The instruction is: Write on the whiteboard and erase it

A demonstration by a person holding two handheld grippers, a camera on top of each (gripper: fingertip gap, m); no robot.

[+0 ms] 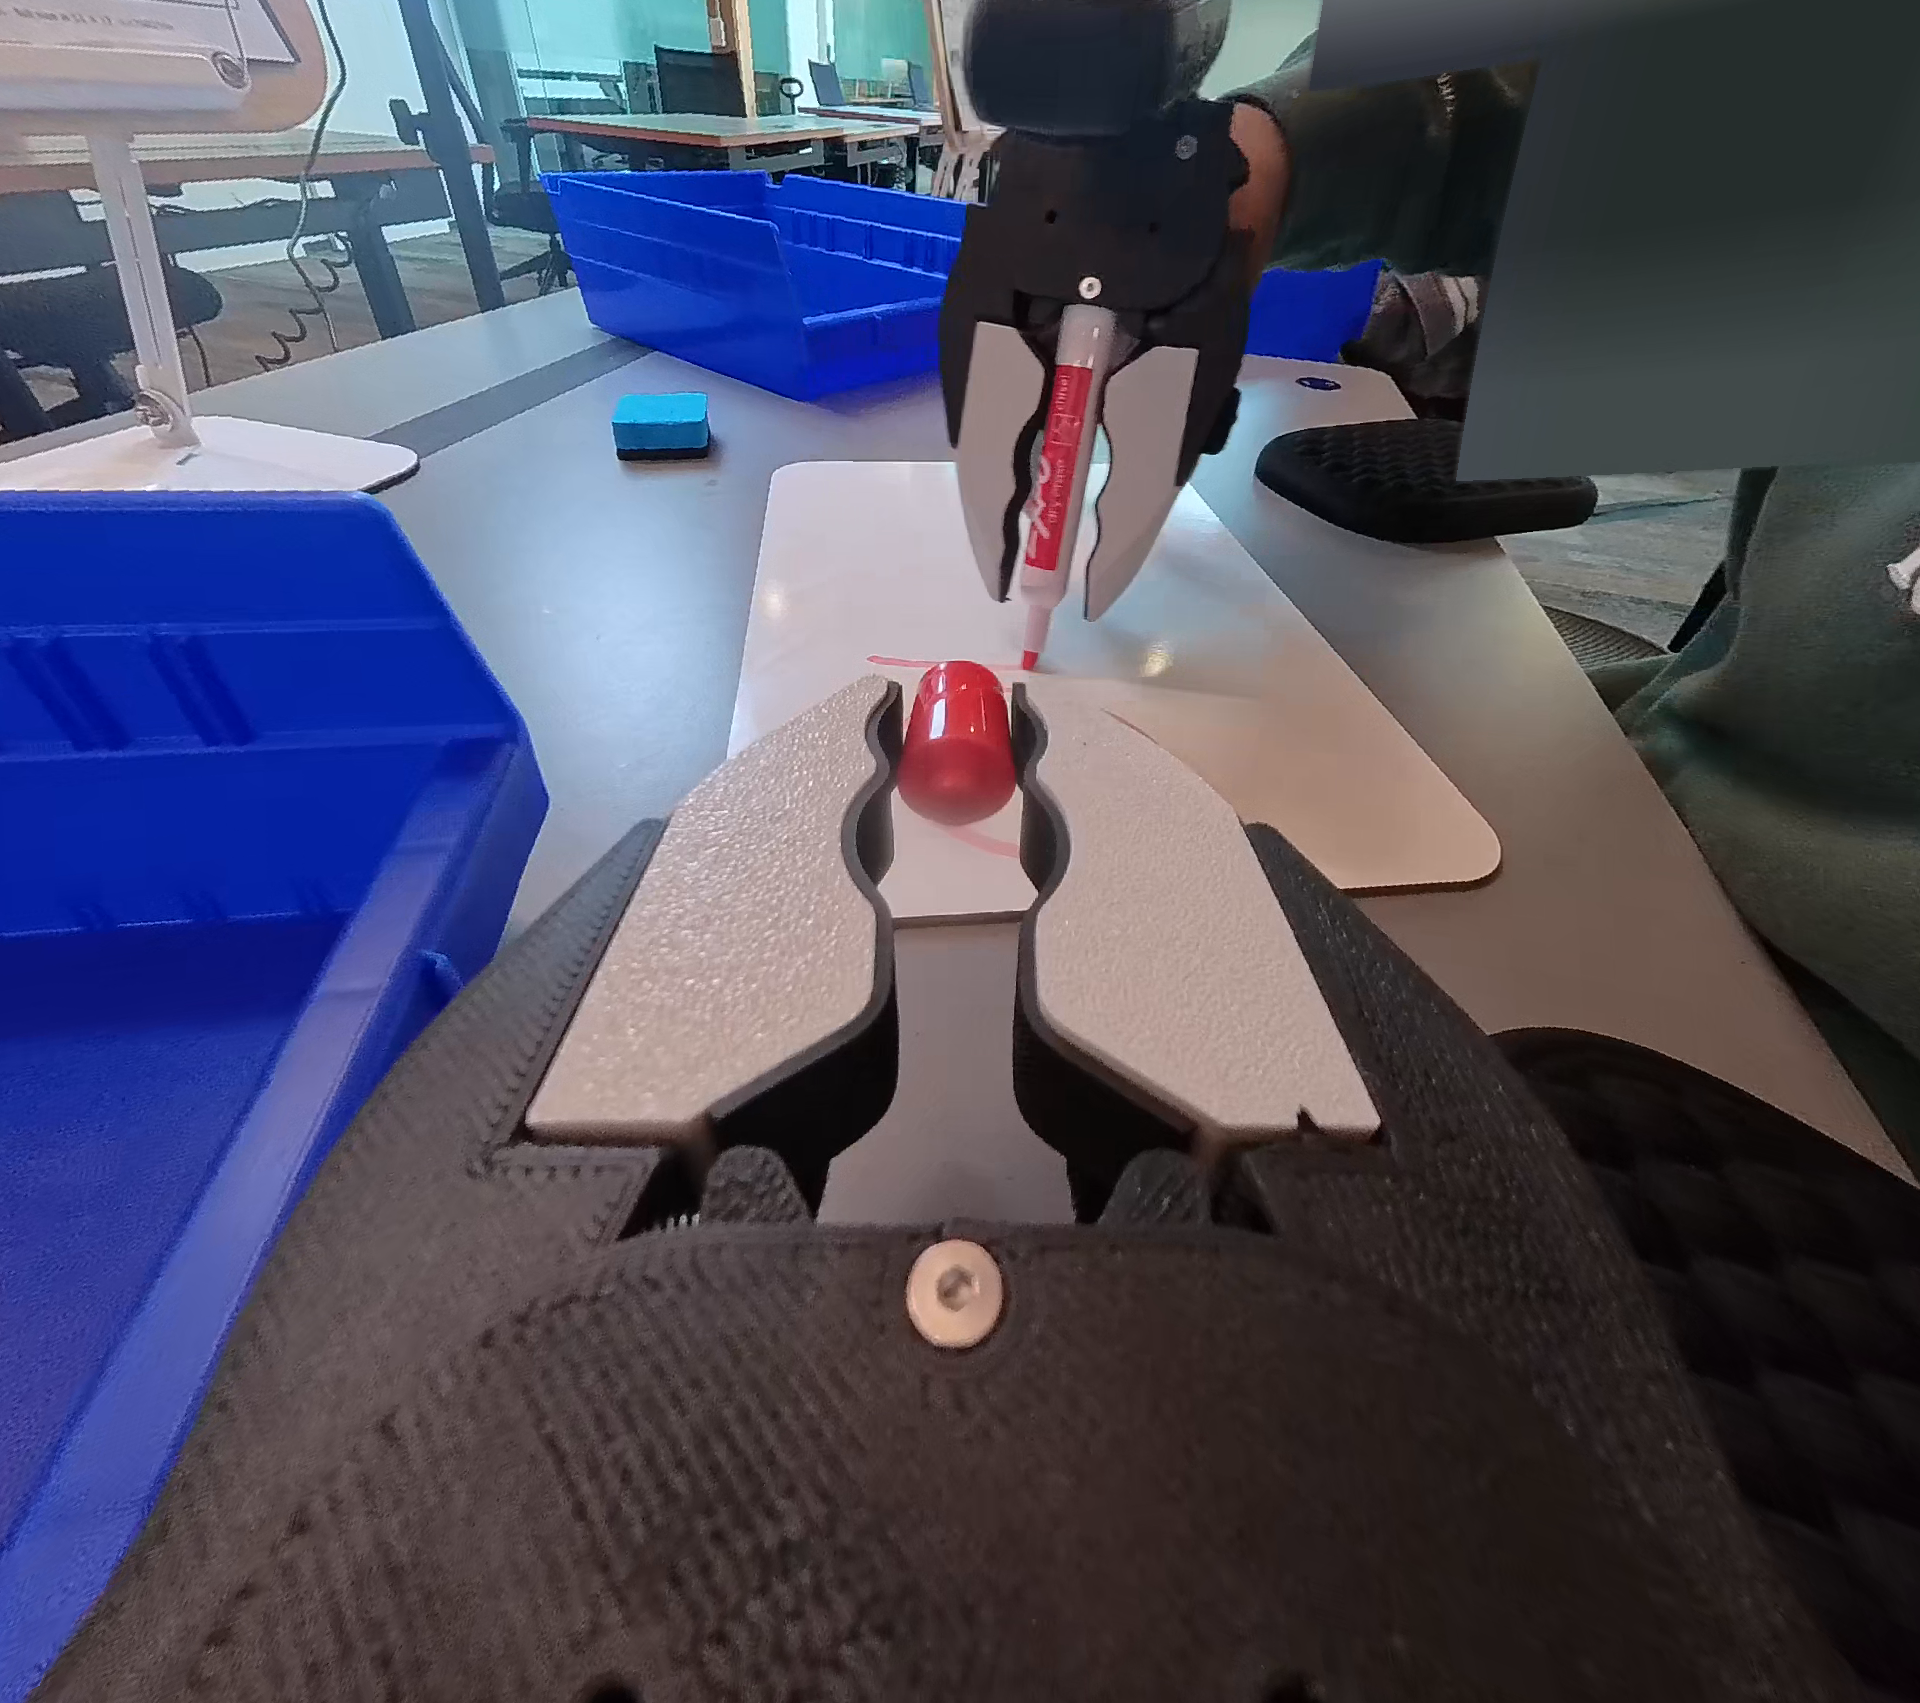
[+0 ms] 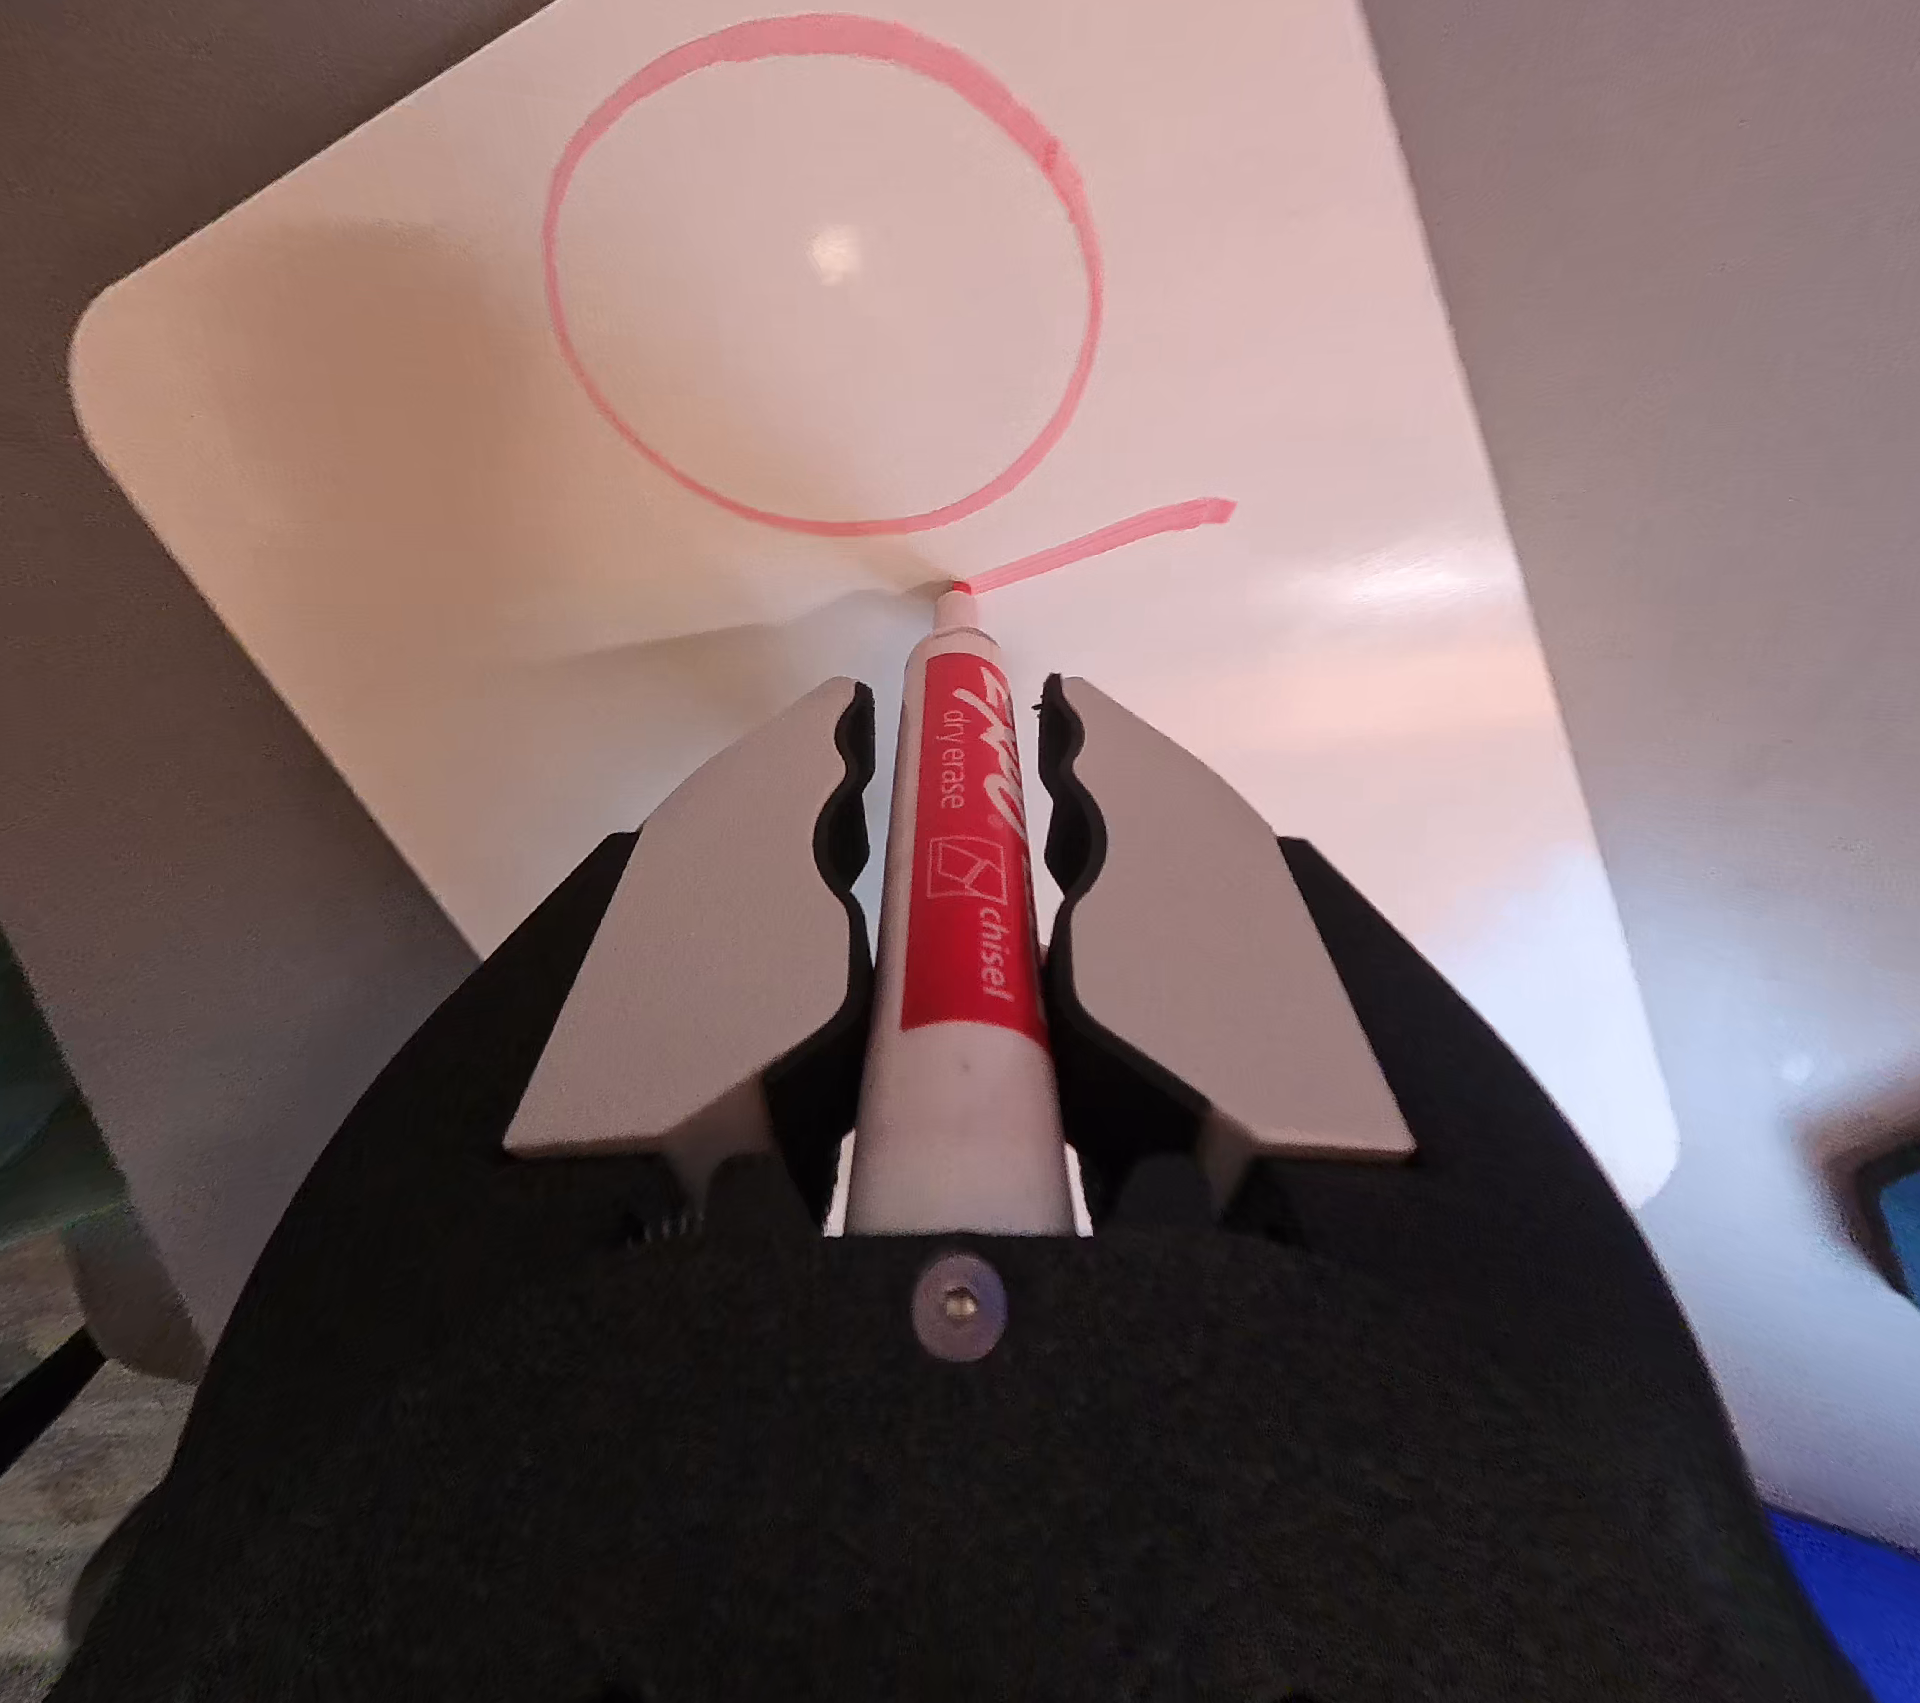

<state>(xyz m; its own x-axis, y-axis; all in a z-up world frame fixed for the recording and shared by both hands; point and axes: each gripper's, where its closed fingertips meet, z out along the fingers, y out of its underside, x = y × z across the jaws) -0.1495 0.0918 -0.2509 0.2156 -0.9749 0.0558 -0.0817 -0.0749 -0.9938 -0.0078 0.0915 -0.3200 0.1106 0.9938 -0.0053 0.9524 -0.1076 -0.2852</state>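
Observation:
A white whiteboard [image 1: 1299, 780] lies flat on the grey table; it also shows in the right wrist view [image 2: 364, 427]. My right gripper [image 2: 951, 697] is shut on a red and white dry-erase marker [image 2: 961, 884], tip touching the board. A red circle [image 2: 821, 271] and a short red stroke [image 2: 1101, 547] are drawn on the board. In the left wrist view the right gripper [image 1: 1049, 604] holds the marker [image 1: 1055, 479] nearly upright. My left gripper [image 1: 956, 697] is shut on the red marker cap [image 1: 954, 754], just above the board's near edge. A blue and black eraser [image 1: 661, 425] lies on the table, left of the board.
A blue bin [image 1: 208, 822] stands close on the left, another blue bin [image 1: 748, 282] at the back. A white sign stand [image 1: 156, 365] is at the far left. A person's sleeve [image 1: 1787, 718] and a black armrest [image 1: 1423, 479] are at the right. The left gripper's tips are roughly 15 centimeters from the right gripper's.

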